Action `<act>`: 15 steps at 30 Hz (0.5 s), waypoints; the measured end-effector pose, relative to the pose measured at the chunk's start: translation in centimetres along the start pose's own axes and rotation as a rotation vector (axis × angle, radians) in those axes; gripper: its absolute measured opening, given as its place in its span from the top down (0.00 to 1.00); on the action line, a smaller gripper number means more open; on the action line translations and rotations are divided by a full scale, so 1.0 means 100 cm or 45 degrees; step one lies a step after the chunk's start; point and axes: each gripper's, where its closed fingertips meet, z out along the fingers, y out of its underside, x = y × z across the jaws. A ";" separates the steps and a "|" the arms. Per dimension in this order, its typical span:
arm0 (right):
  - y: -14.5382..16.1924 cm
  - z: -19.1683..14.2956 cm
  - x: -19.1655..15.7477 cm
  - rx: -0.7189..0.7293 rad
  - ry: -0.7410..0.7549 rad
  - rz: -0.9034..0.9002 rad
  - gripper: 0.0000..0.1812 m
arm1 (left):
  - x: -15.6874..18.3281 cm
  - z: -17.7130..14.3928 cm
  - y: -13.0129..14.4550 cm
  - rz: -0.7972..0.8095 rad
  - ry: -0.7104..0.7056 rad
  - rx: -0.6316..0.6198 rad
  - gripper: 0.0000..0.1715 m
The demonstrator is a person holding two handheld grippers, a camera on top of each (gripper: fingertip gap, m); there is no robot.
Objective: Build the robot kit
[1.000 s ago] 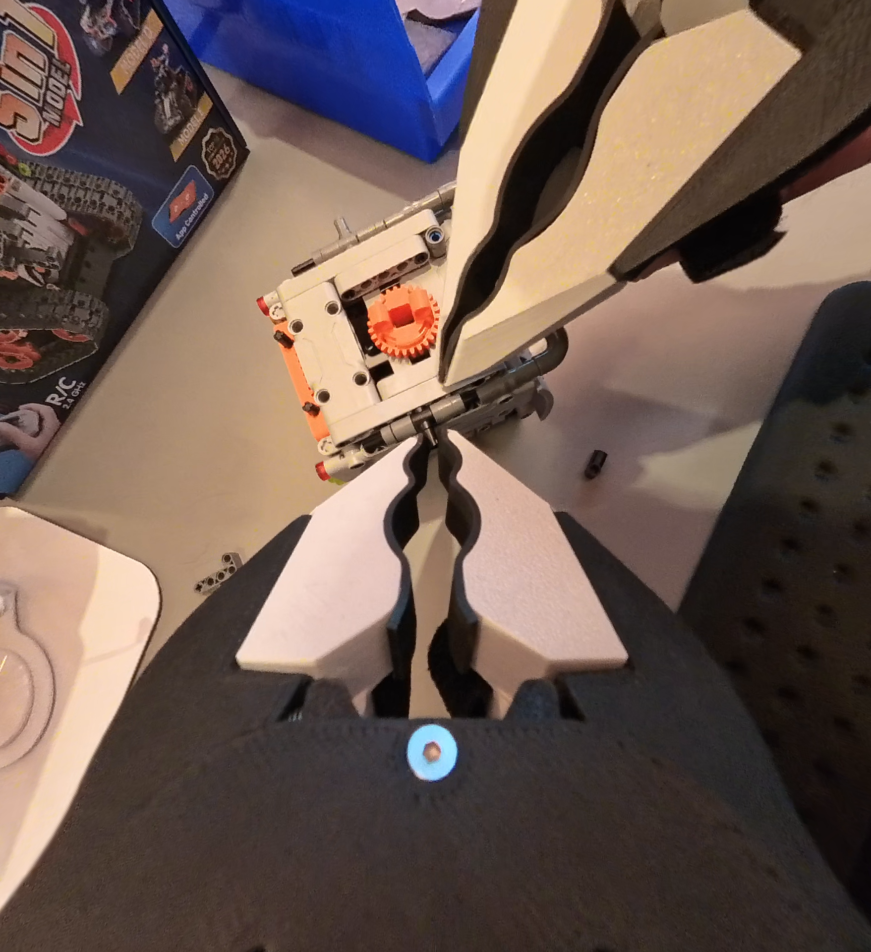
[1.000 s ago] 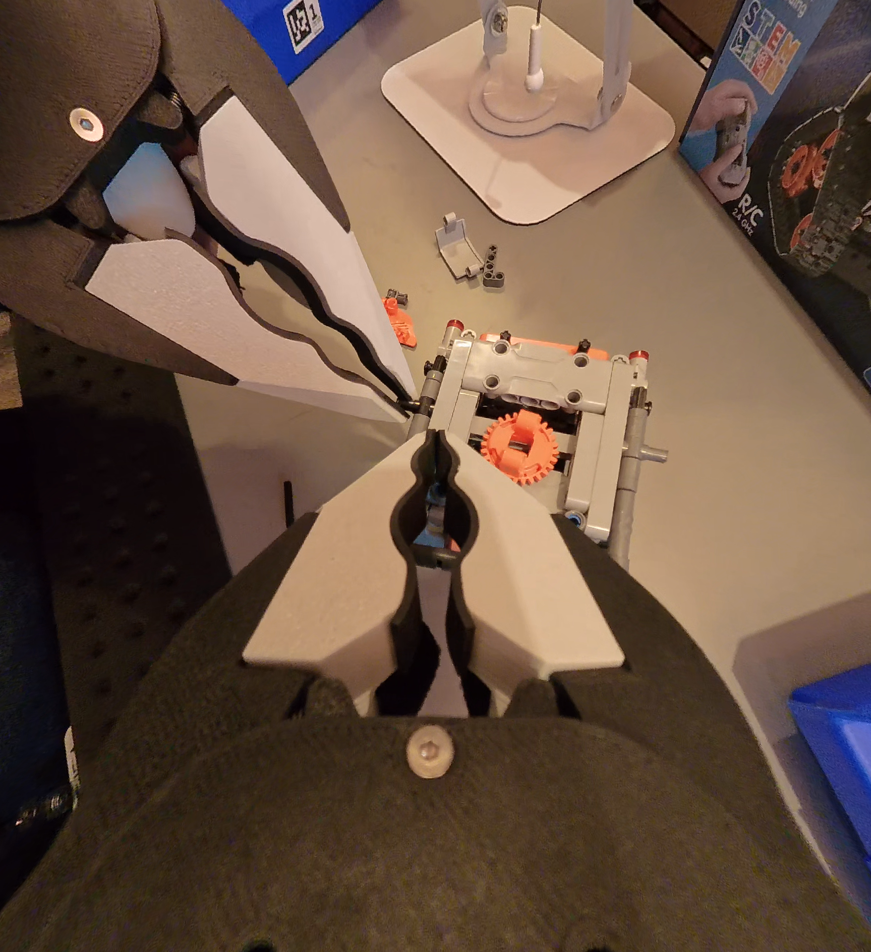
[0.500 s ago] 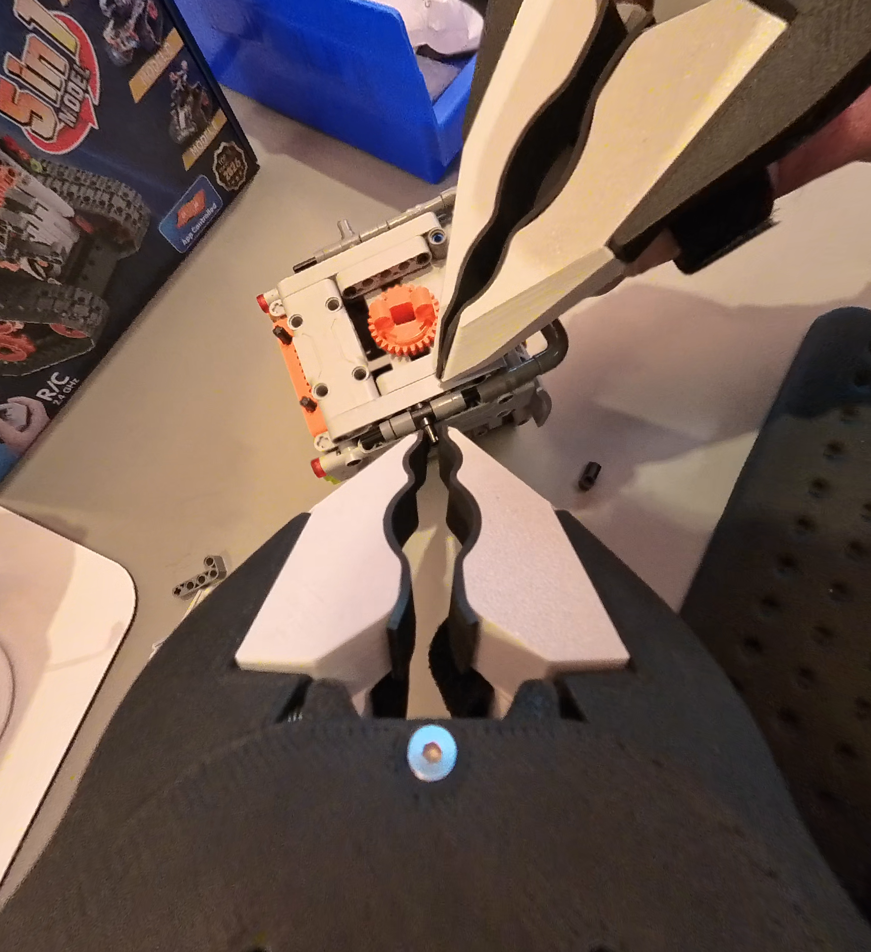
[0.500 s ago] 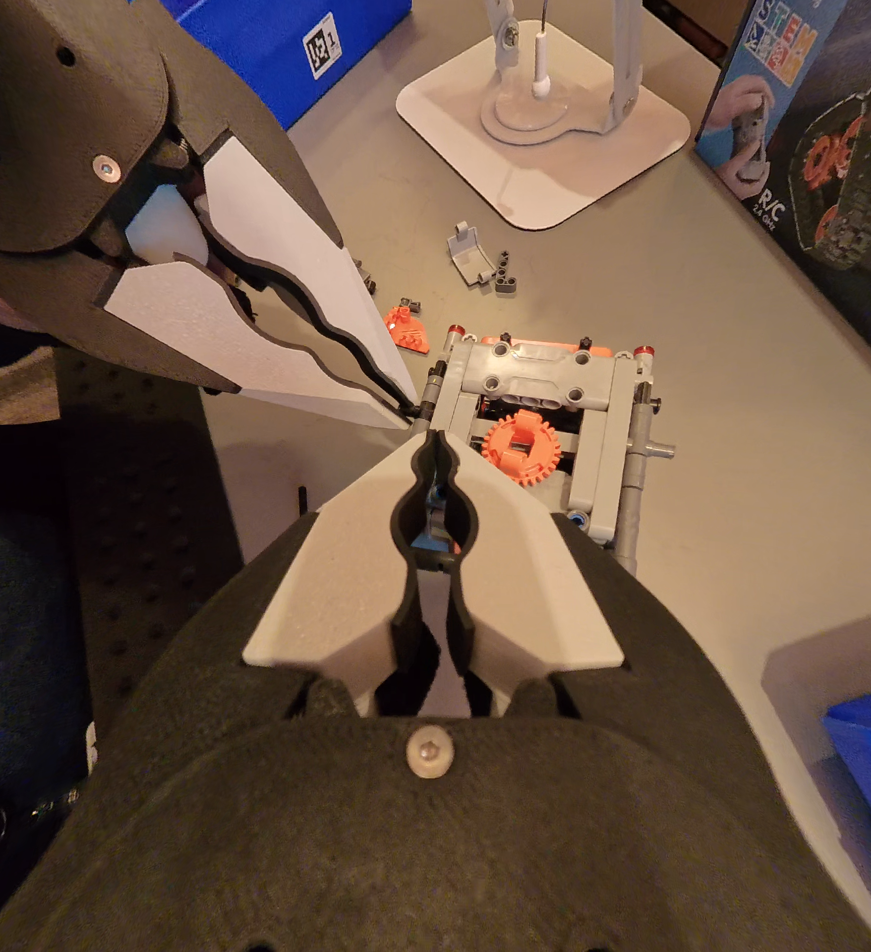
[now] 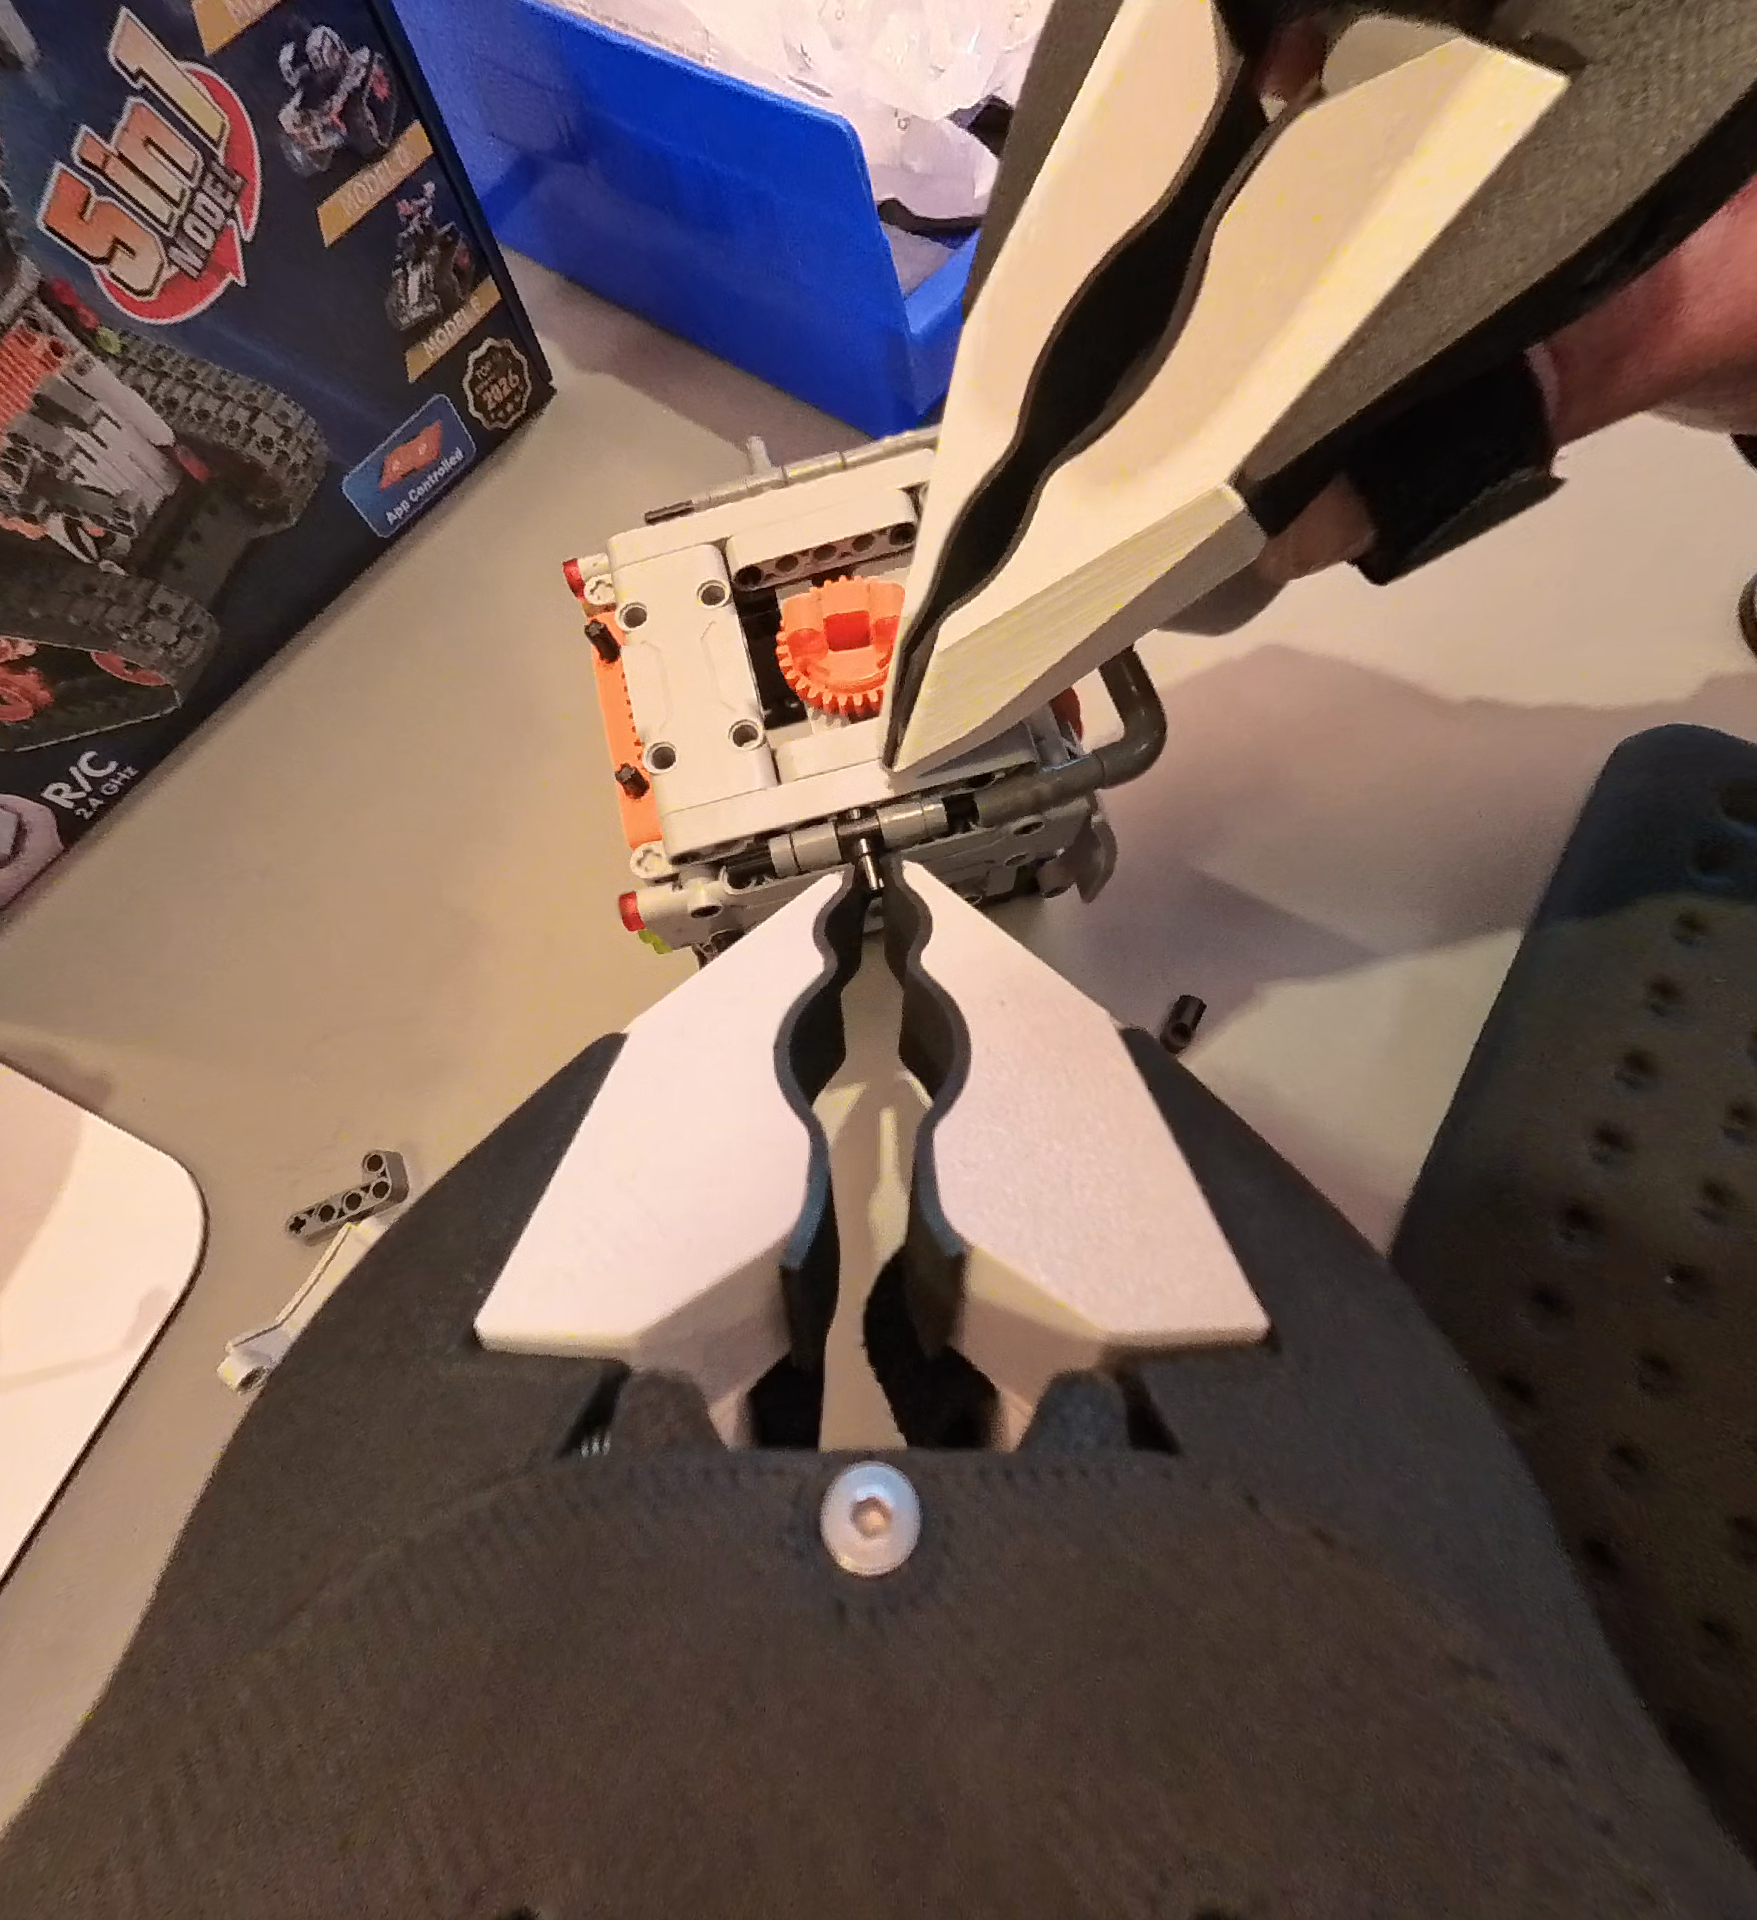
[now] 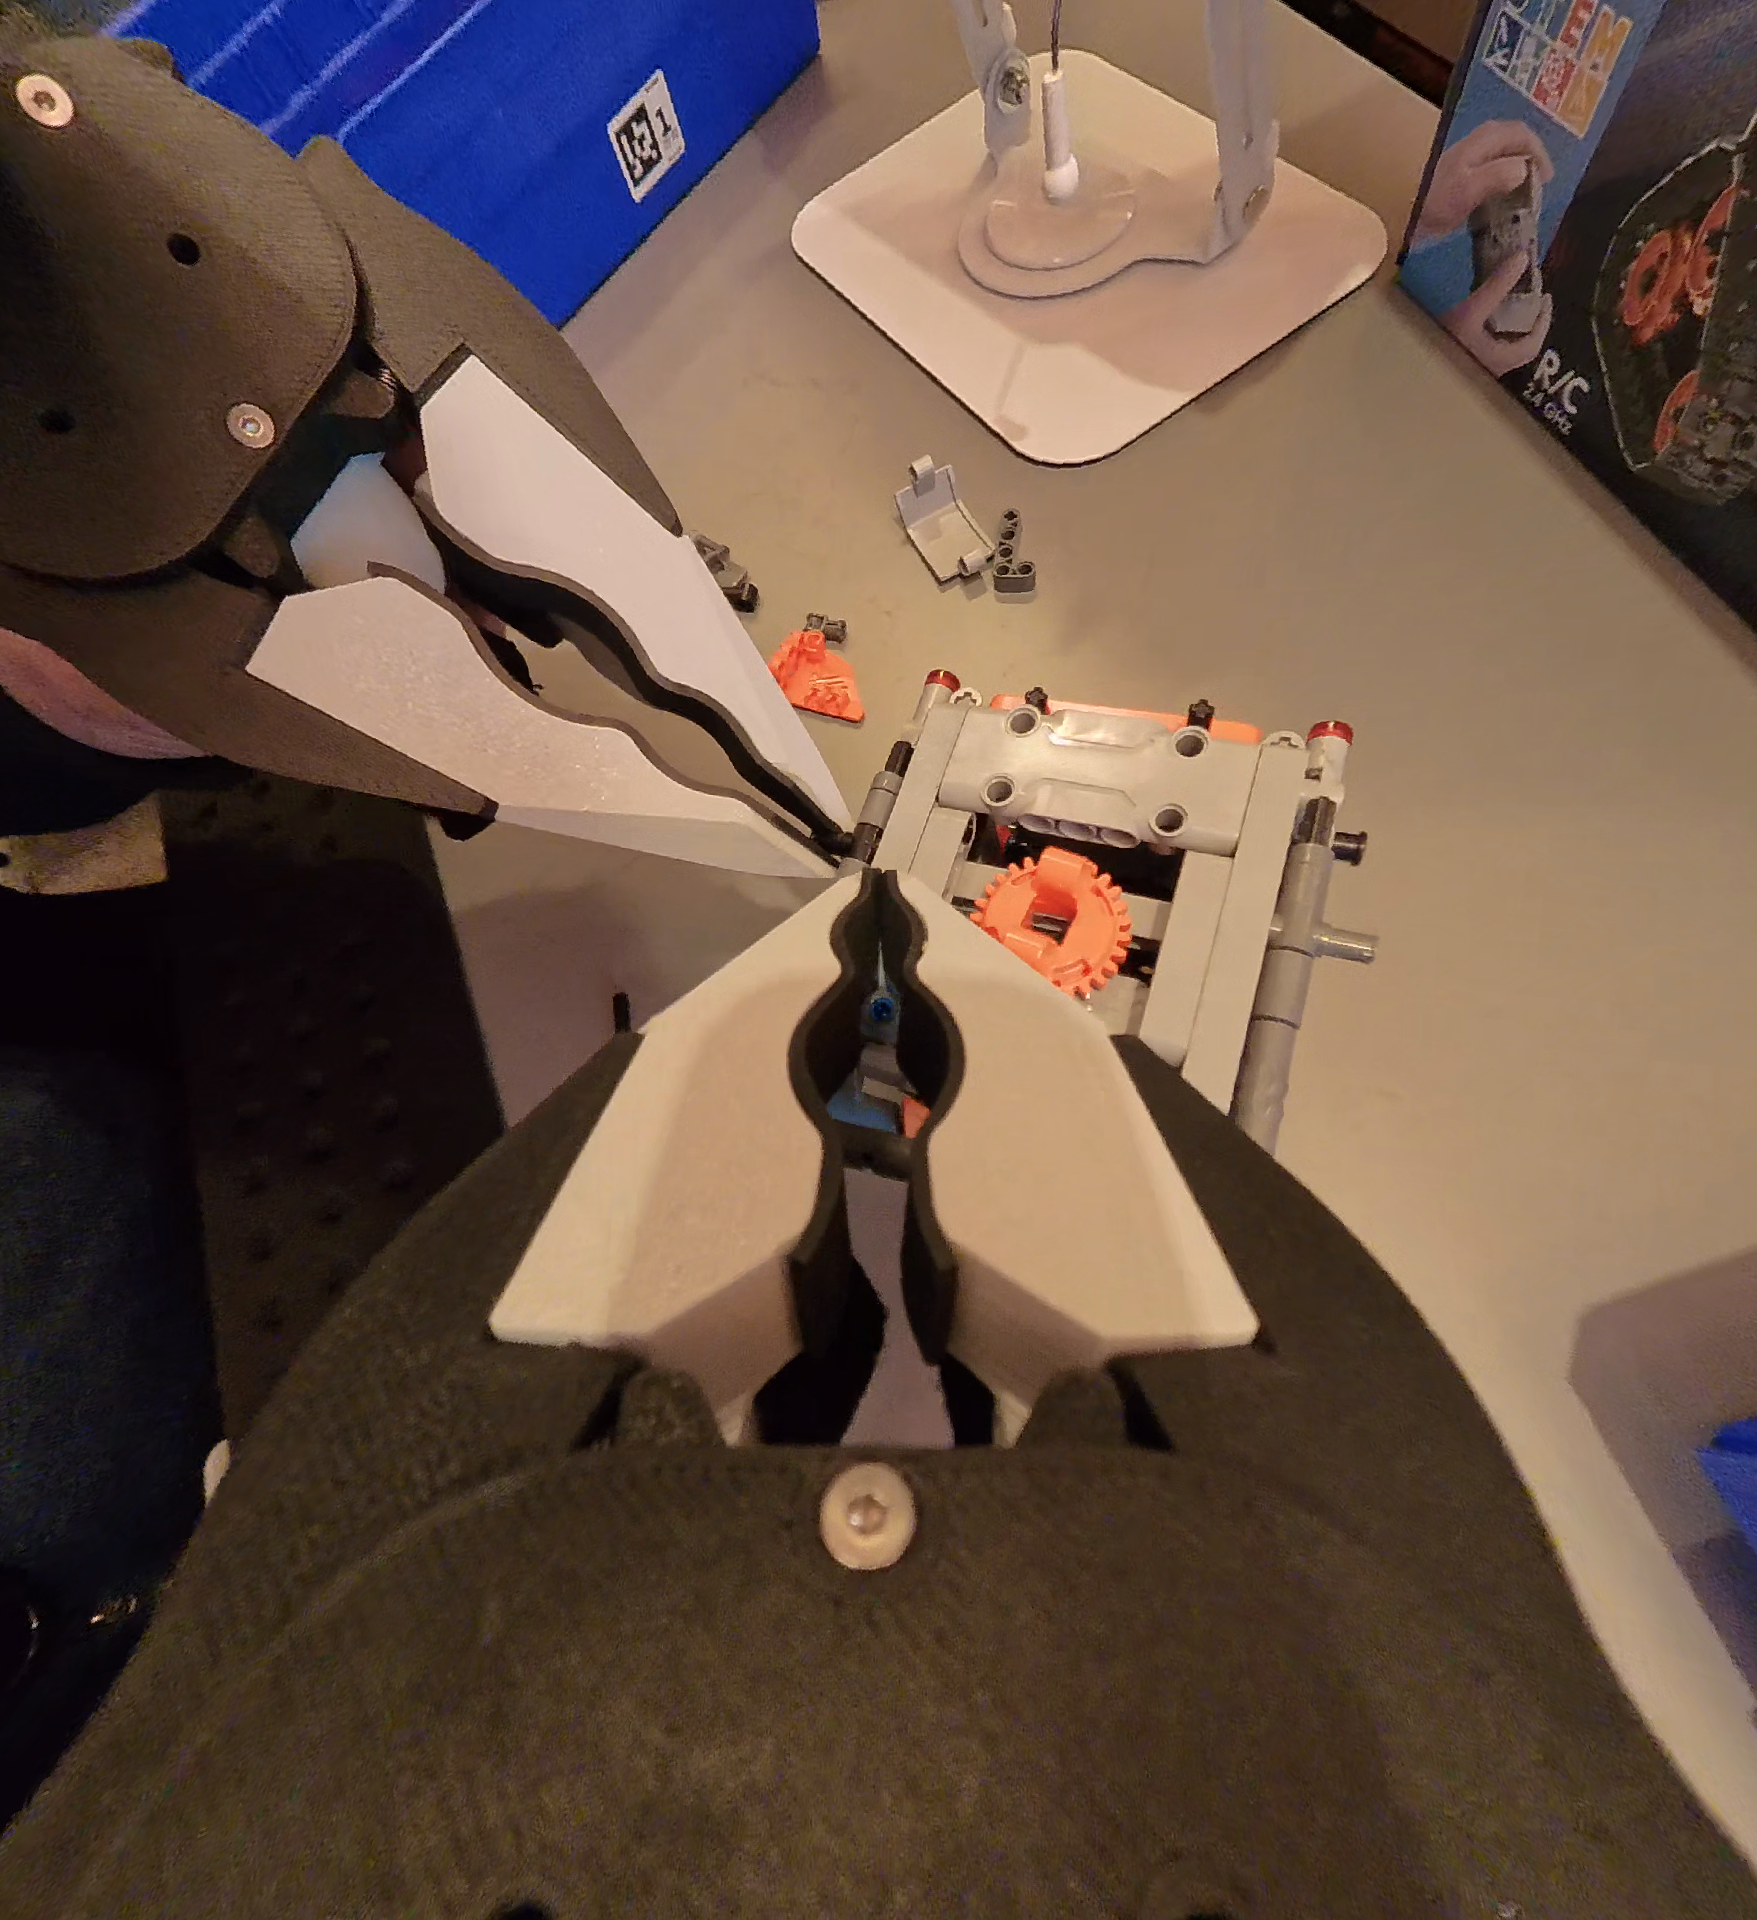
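Both grippers pinching the grey brick model [image 5: 749,696], which sits on the table [image 5: 334,883].
My left gripper [image 5: 869,881] is clamped on a small dark pin [image 5: 866,854] at its near edge; my right gripper [image 6: 876,883] is closed on the corner, contact hidden by its fingers, orange gear [image 6: 1056,920] half covered.

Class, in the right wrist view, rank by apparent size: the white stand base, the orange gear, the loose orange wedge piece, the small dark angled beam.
1. white stand base
2. orange gear
3. loose orange wedge piece, close to the gear, and it lies farther off, so unsure
4. small dark angled beam
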 end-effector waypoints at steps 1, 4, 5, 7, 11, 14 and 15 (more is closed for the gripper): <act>0.000 -0.001 -0.001 0.005 -0.001 -0.004 1.00 | 0.000 -0.001 0.000 -0.004 0.001 0.002 0.99; -0.005 -0.014 -0.006 0.064 -0.010 -0.003 1.00 | 0.001 -0.002 -0.001 -0.038 0.021 0.020 0.99; -0.003 -0.018 -0.005 0.058 0.009 -0.011 1.00 | -0.001 -0.003 -0.001 -0.032 0.017 0.029 0.99; 0.001 -0.023 -0.011 0.052 0.002 -0.043 0.99 | -0.002 -0.004 0.000 -0.005 0.023 0.032 0.99; 0.016 -0.020 -0.020 -0.032 0.078 -0.150 0.92 | -0.001 -0.004 0.000 0.002 0.031 0.033 0.99; 0.026 -0.019 -0.015 -0.089 0.218 -0.237 0.90 | 0.000 -0.005 -0.001 0.021 0.023 0.046 0.99; 0.029 -0.019 -0.014 -0.100 0.258 -0.256 0.91 | -0.001 -0.007 -0.002 0.030 0.021 0.057 0.99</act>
